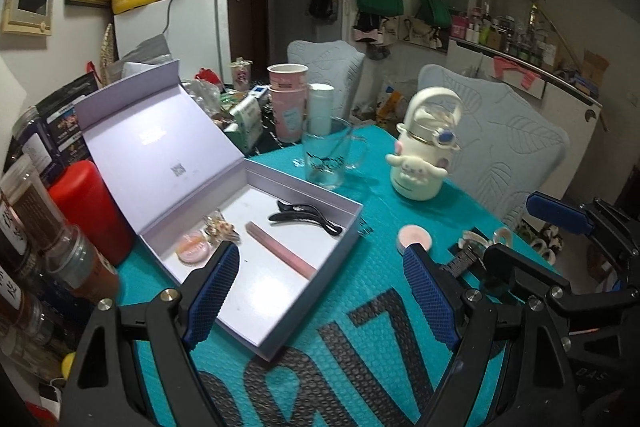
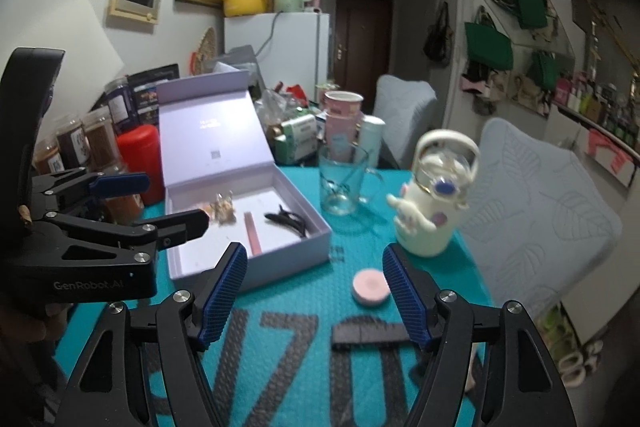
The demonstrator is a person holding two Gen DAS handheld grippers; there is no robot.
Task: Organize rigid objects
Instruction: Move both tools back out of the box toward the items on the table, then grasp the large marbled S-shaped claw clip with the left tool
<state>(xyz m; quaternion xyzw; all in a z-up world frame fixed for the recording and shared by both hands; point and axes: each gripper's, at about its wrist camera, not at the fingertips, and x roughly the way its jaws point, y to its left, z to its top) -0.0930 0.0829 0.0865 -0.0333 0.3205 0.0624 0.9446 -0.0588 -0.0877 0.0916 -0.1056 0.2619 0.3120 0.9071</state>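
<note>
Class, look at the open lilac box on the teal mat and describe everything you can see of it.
The lilac box looks like rigid card: a shallow rectangular tray with a hinged lid standing open, leaning back towards the red canister. The lid's inside carries small print and a code. It rests flat on the teal mat. Inside lie a black hair clip, a pink stick, a round pink compact and a small glittery ornament. Neither gripper touches it.
</note>
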